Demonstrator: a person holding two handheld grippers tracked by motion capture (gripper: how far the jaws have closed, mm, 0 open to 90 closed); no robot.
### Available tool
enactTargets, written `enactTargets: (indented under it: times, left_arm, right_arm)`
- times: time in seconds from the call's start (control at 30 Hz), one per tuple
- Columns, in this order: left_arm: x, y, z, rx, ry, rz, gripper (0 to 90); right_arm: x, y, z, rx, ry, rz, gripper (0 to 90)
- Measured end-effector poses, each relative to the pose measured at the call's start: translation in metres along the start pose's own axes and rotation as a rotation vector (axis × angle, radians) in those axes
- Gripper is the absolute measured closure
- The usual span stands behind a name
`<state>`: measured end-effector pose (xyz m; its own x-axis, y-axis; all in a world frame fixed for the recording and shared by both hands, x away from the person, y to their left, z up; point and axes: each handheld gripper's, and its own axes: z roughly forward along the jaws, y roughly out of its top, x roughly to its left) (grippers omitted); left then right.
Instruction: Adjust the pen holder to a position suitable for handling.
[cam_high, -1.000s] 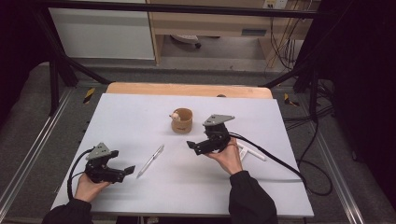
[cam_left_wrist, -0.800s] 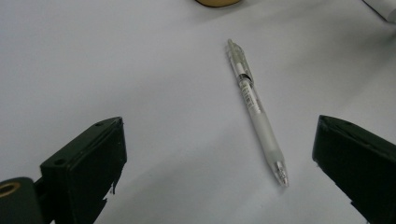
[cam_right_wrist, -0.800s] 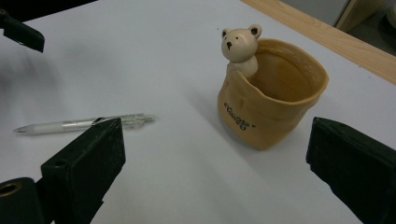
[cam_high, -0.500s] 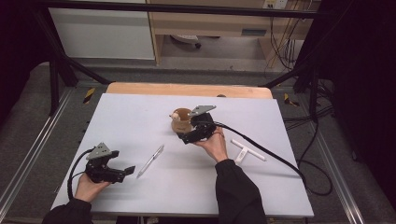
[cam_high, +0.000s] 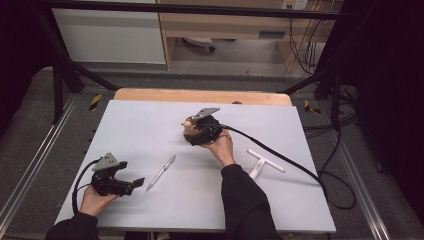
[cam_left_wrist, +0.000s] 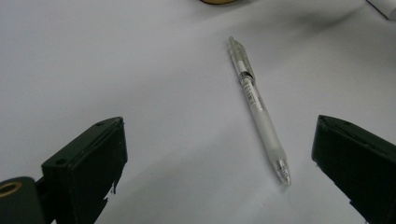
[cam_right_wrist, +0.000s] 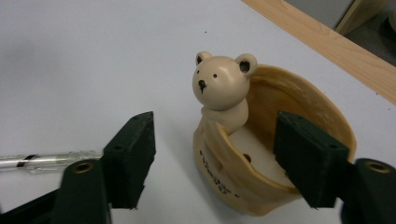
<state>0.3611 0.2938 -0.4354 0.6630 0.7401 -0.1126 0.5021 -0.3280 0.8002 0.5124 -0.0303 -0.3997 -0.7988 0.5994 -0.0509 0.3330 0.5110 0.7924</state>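
Now: right gripper (cam_right_wrist: 215, 154) astride bear cup's (cam_right_wrist: 275, 154) near wall at table (cam_high: 150, 125) centre, jaws just closing, not yet pinching | left gripper (cam_left_wrist: 219, 172) gaping, waiting before pen (cam_left_wrist: 258, 109)

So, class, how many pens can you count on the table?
1. The pen lies on the white table, just right of the left gripper, with nothing on it; none seem hidden.
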Motion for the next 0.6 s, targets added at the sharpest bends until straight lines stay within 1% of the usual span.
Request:
enactTargets:
  times: [0.1,0.2,0.27,0.33,0.37,0.43,0.57,0.6]
  left_arm:
    - [0.000,0.000,0.000,0.000,-0.001,0.000,3.4]
    - [0.000,0.000,0.000,-0.001,-0.001,-0.001,3.7]
    - [0.000,0.000,0.000,-0.001,-0.001,-0.001,3.7]
    - [0.000,0.000,0.000,-0.002,-0.001,0.000,3.7]
    - [0.001,0.000,0.000,0.000,-0.002,0.000,3.9]
    - [0.001,0.000,0.000,0.000,-0.002,0.000,3.9]
    - [0.001,0.000,0.000,0.000,-0.003,0.000,4.1]
    - [0.001,0.000,0.000,0.001,-0.003,0.000,4.1]
  right_arm:
    - [-0.003,0.000,0.005,0.010,-0.003,-0.018,42.2]
    - [-0.005,0.000,0.010,0.027,0.010,-0.037,50.5]
    - [-0.006,-0.001,0.013,0.032,0.020,-0.040,55.2]
    - [-0.007,-0.001,0.014,0.034,0.026,-0.041,56.6]
    - [-0.008,-0.002,0.016,0.042,0.038,-0.041,60.9]
    - [-0.010,-0.002,0.018,0.042,0.037,-0.046,65.3]
    - [-0.013,-0.002,0.018,0.044,0.069,-0.042,68.0]
    - [-0.013,-0.002,0.018,0.044,0.069,-0.042,68.0]
